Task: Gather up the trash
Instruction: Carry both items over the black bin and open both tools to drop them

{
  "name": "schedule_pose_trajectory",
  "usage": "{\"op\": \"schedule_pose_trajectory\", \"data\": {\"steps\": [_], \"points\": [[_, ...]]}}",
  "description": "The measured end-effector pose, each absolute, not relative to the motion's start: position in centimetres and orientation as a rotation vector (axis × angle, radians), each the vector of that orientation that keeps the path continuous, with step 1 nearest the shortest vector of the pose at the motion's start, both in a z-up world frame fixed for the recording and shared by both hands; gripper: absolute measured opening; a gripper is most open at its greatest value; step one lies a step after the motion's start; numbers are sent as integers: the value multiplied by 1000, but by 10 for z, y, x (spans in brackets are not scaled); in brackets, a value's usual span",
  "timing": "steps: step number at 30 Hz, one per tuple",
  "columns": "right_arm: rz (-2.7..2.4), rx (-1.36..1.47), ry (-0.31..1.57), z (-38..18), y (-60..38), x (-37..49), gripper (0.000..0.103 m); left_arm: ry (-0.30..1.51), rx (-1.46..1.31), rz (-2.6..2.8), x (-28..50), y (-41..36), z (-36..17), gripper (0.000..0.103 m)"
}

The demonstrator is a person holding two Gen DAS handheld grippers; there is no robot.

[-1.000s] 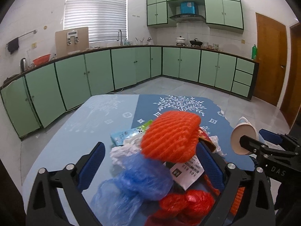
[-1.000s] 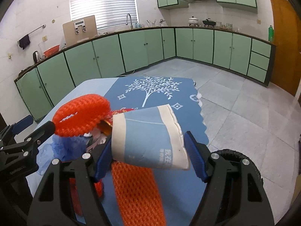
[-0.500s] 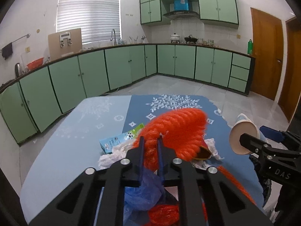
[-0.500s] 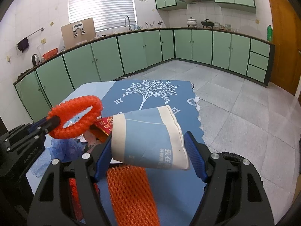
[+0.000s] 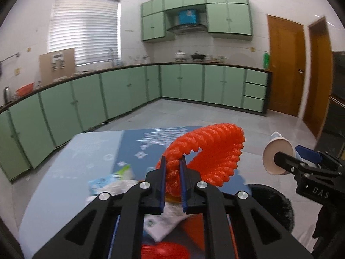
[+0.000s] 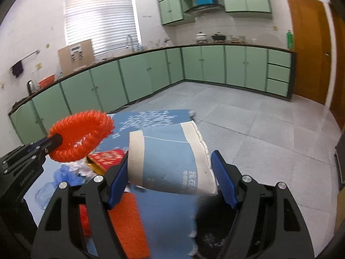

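My left gripper [image 5: 172,161] is shut on an orange foam fruit net [image 5: 207,153] and holds it up above the table; the net also shows in the right wrist view [image 6: 82,136]. My right gripper [image 6: 170,170] is shut on a blue-and-white paper cup [image 6: 170,161], held on its side in the air; the cup also shows in the left wrist view [image 5: 278,157]. A black trash bin [image 6: 215,233] sits low beside the table, under the cup. More trash lies on the blue tablecloth [image 5: 86,151].
On the table lie a red packet [image 6: 107,157], blue plastic gloves [image 6: 64,174], another orange net [image 6: 127,222], a white receipt [image 5: 163,222] and a teal wrapper [image 5: 103,181]. Green kitchen cabinets [image 5: 194,84] line the far walls. Grey tiled floor lies to the right.
My left gripper closed on the orange net and lifted it off the pile. My right gripper kept the cup and rose slightly toward the bin side.
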State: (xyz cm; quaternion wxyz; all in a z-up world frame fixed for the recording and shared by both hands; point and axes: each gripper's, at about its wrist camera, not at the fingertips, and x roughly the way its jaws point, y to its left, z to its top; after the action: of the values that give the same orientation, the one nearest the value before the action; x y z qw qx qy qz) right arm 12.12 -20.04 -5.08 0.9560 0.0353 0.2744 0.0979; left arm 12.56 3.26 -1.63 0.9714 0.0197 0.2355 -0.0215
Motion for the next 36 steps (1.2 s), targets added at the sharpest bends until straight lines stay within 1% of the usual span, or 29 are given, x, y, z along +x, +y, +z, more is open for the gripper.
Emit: {"op": "schedule_pose_trajectory", "data": {"steps": [7, 13, 19, 25, 27, 28, 30, 31, 32, 34, 36], "points": [[32, 73, 577, -64, -276, 110, 71, 527, 40, -192, 142, -32, -32, 11], [-67, 84, 604, -87, -326, 104, 71, 581, 58, -288, 156, -82, -55, 11], [-124, 91, 655, -117, -357, 107, 71, 650, 81, -360, 174, -127, -82, 11], [-159, 96, 705, -140, -375, 119, 72, 710, 106, -400, 191, -152, -103, 12], [-161, 103, 717, -145, -378, 124, 73, 729, 107, -411, 196, -157, -109, 15], [-165, 106, 725, -149, -380, 125, 74, 743, 103, -422, 198, -159, -112, 19], [-169, 110, 736, -152, -382, 130, 75, 758, 96, -440, 200, -160, -115, 32], [-169, 113, 747, -156, -383, 131, 81, 763, 89, -454, 199, -160, -115, 43], [-172, 114, 752, -157, -385, 133, 83, 764, 83, -465, 199, -160, -115, 50], [-178, 116, 758, -159, -388, 133, 84, 760, 83, -483, 196, -159, -114, 54], [-182, 120, 757, -159, -388, 133, 85, 753, 91, -482, 193, -157, -112, 55]]}}
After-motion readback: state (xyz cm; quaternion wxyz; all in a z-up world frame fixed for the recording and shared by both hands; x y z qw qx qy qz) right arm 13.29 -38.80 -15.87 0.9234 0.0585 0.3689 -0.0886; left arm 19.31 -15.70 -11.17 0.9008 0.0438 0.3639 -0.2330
